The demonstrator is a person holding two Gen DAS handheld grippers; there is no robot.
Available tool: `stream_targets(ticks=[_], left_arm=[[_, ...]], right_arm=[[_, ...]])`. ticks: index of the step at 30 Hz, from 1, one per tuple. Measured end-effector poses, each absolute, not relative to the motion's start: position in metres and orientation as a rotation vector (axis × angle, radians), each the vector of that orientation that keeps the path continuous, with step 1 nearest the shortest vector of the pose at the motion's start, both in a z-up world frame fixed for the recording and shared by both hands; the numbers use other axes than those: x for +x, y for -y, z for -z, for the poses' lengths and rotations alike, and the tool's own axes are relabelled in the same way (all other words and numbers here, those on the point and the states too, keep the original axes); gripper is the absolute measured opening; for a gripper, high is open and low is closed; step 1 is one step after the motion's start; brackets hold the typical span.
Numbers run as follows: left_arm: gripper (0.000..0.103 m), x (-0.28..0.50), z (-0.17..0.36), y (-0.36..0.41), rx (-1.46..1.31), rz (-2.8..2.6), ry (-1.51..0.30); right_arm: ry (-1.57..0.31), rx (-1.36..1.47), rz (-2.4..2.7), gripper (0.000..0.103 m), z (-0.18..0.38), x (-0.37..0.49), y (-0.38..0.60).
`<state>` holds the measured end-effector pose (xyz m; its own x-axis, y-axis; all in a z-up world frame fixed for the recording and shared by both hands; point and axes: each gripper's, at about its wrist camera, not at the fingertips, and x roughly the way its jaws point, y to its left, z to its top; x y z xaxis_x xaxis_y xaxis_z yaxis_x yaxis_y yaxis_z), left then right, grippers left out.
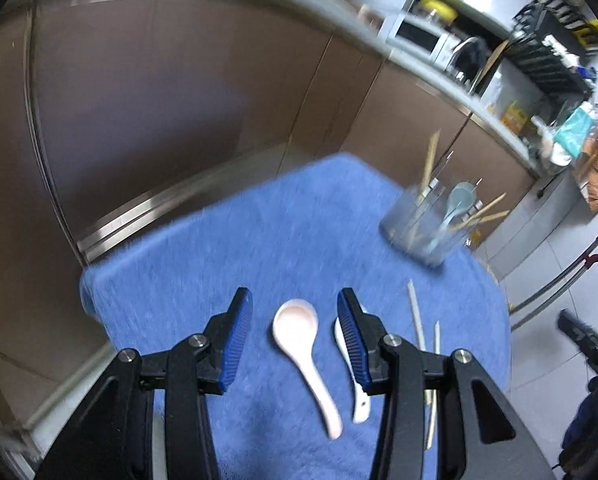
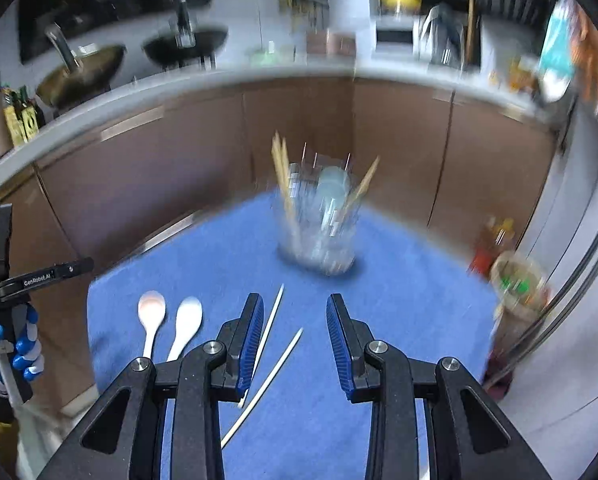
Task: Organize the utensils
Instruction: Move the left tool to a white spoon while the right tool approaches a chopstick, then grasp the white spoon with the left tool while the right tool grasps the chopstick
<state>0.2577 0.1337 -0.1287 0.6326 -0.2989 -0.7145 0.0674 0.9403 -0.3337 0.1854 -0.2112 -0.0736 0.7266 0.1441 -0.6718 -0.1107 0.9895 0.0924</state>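
Observation:
A pink spoon (image 1: 299, 336) and a white spoon (image 1: 358, 404) lie side by side on the blue towel (image 1: 227, 248). My left gripper (image 1: 294, 300) is open above the pink spoon, whose bowl shows between the fingers; the right finger hides part of the white spoon. Two pale chopsticks (image 2: 273, 316) lie just left of my right gripper (image 2: 295, 302), which is open with nothing between its fingers. A clear holder (image 2: 319, 232) with chopsticks and a light-blue spoon stands at the towel's far side. Both spoons (image 2: 151, 308) also show at the left of the right wrist view.
Brown cabinets (image 1: 179, 100) and a counter with woks (image 2: 83, 72) ring the towel. A jar (image 2: 517, 284) and bottles stand off the towel's right edge. A gloved hand (image 2: 27, 348) holds the left gripper at the far left of the right wrist view.

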Motion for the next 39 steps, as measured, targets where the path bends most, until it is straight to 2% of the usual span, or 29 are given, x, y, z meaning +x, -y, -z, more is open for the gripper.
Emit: stream_targets(ticks=[9, 18, 25, 29, 32, 39], left_arm=[[0.042, 0.298, 0.199, -0.125, -0.317, 0.228, -1.092], [0.041, 0.323, 0.225, -0.121, -0.301, 0.198, -1.144], [0.029, 0.33, 0.23, -0.106, -0.224, 0.194, -1.161], [0.013, 0.331, 0.23, -0.092, -0.175, 0.184, -1.165], [0.01, 0.329, 0.229, -0.088, -0.15, 0.179, -1.154], [0.007, 0.315, 0.22, -0.084, -0.178, 0.217, -1.094]], right_arm=[[-1.104, 0.19, -0.183, 0.031, 0.174, 0.259, 0.214], [-1.227, 0.206, -0.13, 0.029, 0.215, 0.306, 0.211], [-1.268, 0.147, -0.106, 0.025, 0.231, 0.325, 0.194], [-1.266, 0.131, -0.099, 0.018, 0.233, 0.326, 0.19], [-1.265, 0.141, -0.102, 0.011, 0.234, 0.326, 0.192], [-1.26, 0.239, -0.158, 0.008, 0.233, 0.32, 0.21]])
